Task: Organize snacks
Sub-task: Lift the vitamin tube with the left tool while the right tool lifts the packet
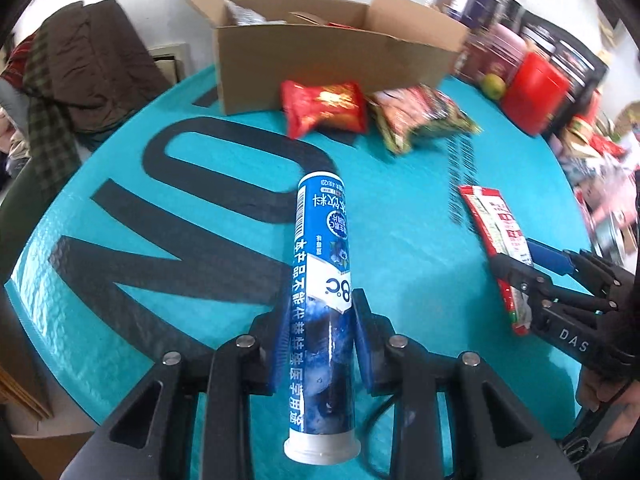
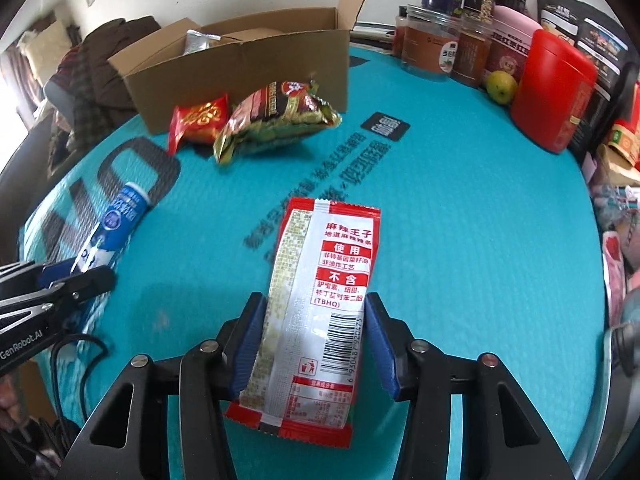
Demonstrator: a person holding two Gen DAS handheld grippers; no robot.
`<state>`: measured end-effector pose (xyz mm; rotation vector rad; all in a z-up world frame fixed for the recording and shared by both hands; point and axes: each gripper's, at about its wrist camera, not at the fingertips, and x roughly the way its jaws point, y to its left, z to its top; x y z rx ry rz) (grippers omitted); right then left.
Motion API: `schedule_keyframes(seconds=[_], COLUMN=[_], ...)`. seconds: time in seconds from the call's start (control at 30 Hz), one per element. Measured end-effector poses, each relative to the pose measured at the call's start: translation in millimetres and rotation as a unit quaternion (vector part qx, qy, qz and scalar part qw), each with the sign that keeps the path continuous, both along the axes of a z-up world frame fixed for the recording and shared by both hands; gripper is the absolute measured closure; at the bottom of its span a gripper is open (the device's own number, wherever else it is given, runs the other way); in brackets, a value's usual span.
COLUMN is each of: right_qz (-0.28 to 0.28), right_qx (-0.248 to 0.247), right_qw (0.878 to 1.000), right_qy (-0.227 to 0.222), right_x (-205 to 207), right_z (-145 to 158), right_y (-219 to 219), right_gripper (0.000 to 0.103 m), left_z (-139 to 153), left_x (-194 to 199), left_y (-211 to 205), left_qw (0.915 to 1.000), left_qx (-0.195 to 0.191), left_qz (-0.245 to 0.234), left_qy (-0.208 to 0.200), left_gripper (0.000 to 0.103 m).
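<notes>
Your left hand-held gripper (image 1: 320, 320) clamped the blue tube (image 1: 322, 280), your right hand-held gripper (image 2: 314, 332) the red packet (image 2: 320, 300); both pointed lengthwise toward the cardboard box (image 1: 320, 60) straight ahead.

One blue tablet tube (image 1: 322, 304), one red-and-silver spicy-strip sachet (image 2: 316, 304), one small red snack packet (image 2: 199, 119), one larger multicoloured snack bag (image 2: 276, 118), one open cardboard box (image 2: 240, 64), one green fruit (image 2: 501, 85), one red canister (image 2: 554, 92) and two grippers.
</notes>
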<state>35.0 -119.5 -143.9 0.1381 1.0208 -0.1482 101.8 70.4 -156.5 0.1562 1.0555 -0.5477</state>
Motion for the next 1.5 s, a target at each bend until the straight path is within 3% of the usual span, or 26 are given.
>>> schedule_keyframes(seconds=[0.17,0.37,0.6,0.83,0.87,0.93,1.03,1.5], right_qz=[0.01,0.006,0.016,0.026,0.028,0.026,0.026,0.015], right_qx=[0.001,0.005,-0.006,-0.013,-0.015,-0.026,-0.018,0.03], right_qw=[1.0,1.0,1.0,0.999,0.999,0.999,0.999,0.999], right_qy=[0.003,-0.003,-0.01,-0.014,-0.015,-0.018,-0.018,-0.022], right_x=[-13.3,-15.5,-13.0,-11.3,-11.2,-12.1,-12.4,-21.2], right_z=[0.0,0.1,-2.7,-4.7,-5.0,-4.3,-2.3,3.7], right_y=[2.2,-1.1,6.6,8.6,9.1,8.8,4.4,-1.8], right_gripper=[0.054,0.052,0.036,0.03,0.031,0.045,0.056,0.057], left_z=[2.4,2.2,0.9,-1.4,-2.2,-2.1,-1.4,5.0], left_x=[-13.0,-11.8,-10.9,-4.8,-4.3,-3.1,-0.1,-6.6], left_y=[-13.4,-22.1,-36.9,-34.2,-35.9,-36.1,-32.7,-27.2], left_qw=[0.9997,0.9997,0.9985,0.9992,0.999,0.9987,0.9992,0.9993], left_qx=[0.007,0.018,0.047,0.023,0.022,0.025,0.011,-0.019], left_qz=[-0.023,-0.016,-0.009,0.003,0.003,0.007,0.013,0.008], left_qy=[0.002,-0.002,-0.026,-0.033,-0.038,-0.044,-0.036,-0.03], left_gripper=[0.075,0.075,0.066,0.064,0.066,0.074,0.075,0.075])
